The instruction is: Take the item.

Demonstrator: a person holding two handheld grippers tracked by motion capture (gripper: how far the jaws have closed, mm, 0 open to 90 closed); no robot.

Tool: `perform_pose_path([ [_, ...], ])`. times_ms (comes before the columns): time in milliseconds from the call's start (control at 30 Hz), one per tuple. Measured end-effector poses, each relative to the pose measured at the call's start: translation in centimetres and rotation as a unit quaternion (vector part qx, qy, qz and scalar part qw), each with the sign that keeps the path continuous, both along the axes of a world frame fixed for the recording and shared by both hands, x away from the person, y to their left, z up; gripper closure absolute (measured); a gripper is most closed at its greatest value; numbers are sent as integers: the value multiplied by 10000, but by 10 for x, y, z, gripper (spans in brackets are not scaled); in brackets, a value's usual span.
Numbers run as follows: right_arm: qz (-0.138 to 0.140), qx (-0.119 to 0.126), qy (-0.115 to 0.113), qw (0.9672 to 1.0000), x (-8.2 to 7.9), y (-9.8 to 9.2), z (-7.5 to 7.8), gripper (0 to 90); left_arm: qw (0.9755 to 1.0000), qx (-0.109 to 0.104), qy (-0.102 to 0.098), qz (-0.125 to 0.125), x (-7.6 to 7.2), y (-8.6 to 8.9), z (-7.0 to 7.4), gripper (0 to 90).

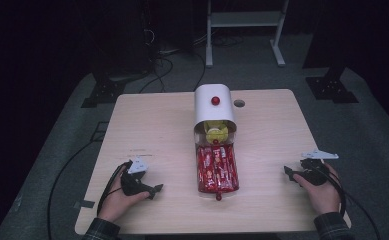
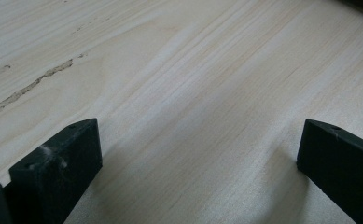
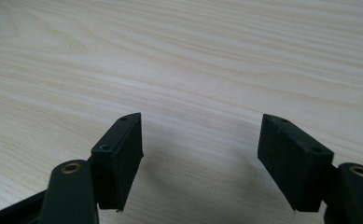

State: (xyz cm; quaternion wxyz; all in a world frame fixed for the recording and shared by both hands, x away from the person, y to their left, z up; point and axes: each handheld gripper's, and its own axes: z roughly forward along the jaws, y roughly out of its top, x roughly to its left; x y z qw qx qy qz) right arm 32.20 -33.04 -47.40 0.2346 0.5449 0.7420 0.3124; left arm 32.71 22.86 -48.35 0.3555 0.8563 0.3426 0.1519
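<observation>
Grippers (image 1: 154,190) (image 1: 288,174) spread, near table (image 1: 147,115) edges

White round-topped container (image 1: 214,107) with red knob (image 1: 215,100) on top: lies on light wooden table (image 1: 152,130), between left gripper (image 1: 152,189) and right gripper (image 1: 291,175), farther from person than both. Open mouth faces person; yellow item (image 1: 215,133) visible inside, identity unclear.

Transparent drawer-like tray (image 1: 217,170): pulled out from mouth toward person, small red knob (image 1: 218,196) at near end. Packed with red snack packets (image 1: 216,165) lying lengthwise. Near end sits roughly level with grippers, well apart from each.
</observation>
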Motion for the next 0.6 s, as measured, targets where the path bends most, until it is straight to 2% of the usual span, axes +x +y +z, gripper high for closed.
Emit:
perform_pose_path([
  [600, 173, 102, -111, 9997, -3, 7, 10, 323, 10000, 1, -1, 1, 0, 0, 0, 0],
])
